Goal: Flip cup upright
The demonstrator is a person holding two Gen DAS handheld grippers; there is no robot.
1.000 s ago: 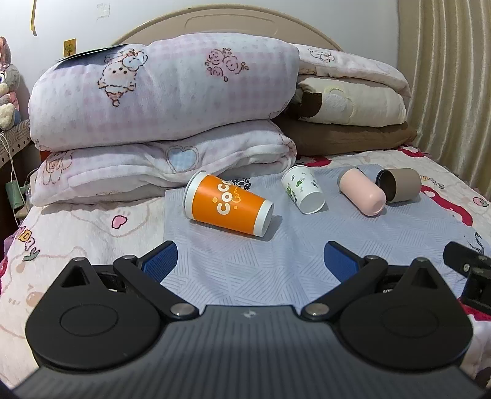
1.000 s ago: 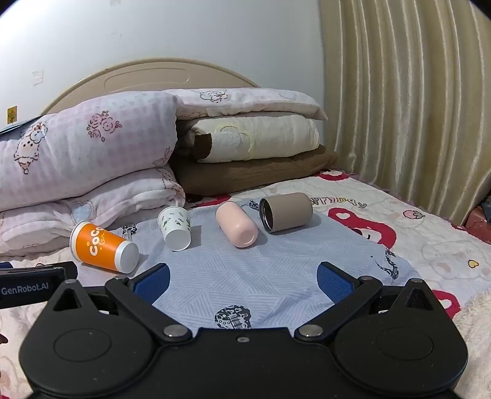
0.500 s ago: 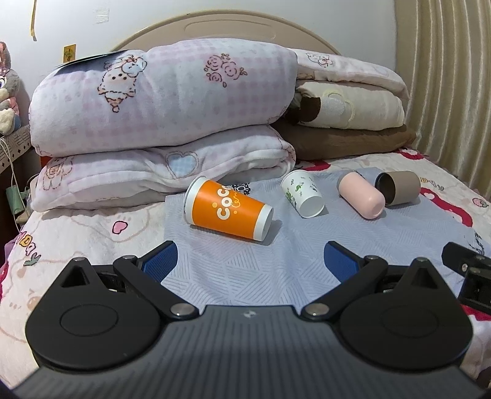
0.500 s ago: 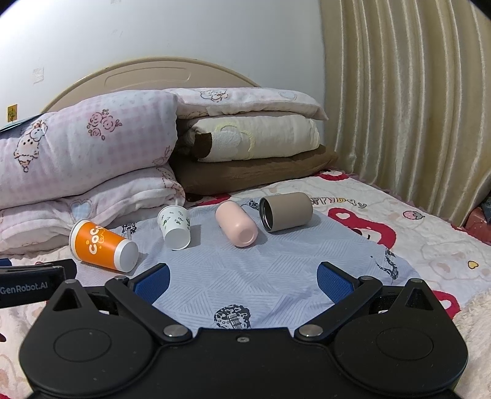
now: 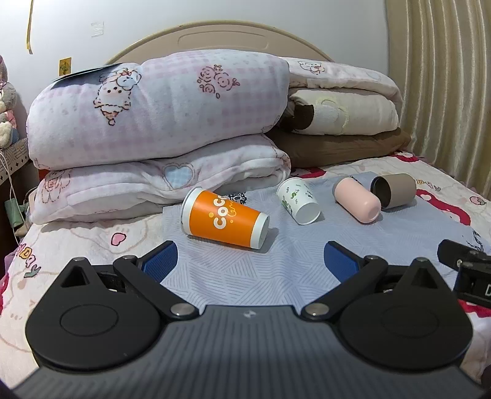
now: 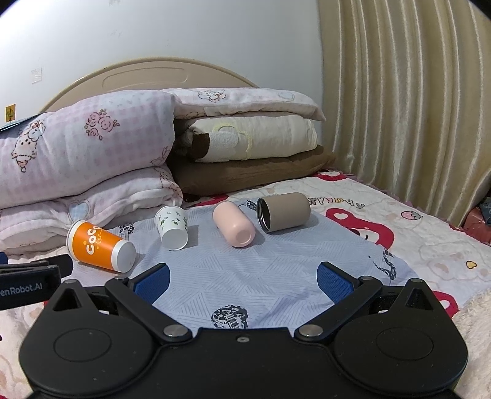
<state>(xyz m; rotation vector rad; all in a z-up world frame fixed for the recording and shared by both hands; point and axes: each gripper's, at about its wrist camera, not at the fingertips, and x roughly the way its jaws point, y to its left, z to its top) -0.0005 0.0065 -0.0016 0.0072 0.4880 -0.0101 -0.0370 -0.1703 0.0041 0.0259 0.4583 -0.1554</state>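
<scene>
Left wrist view: left gripper [image 5: 250, 261] gapes wide, holding nothing; the orange cup [image 5: 225, 222] lies on its side just beyond on the grey cloth [image 5: 276, 270]. Right gripper [image 6: 242, 280] likewise wide open, empty, nearer the pink cup [image 6: 234, 224].

Folded quilts [image 5: 159, 122] — headboard [image 5: 221, 36], curtain [image 6: 399, 107] behind.

Bedroom: I'm facing a beige arched headboard [image 5: 221, 33] on a plain white wall [image 6: 184, 27]; cream pleated curtain [image 6: 408, 101] right, folded blankets [image 5: 159, 101] stacked on bed.
</scene>
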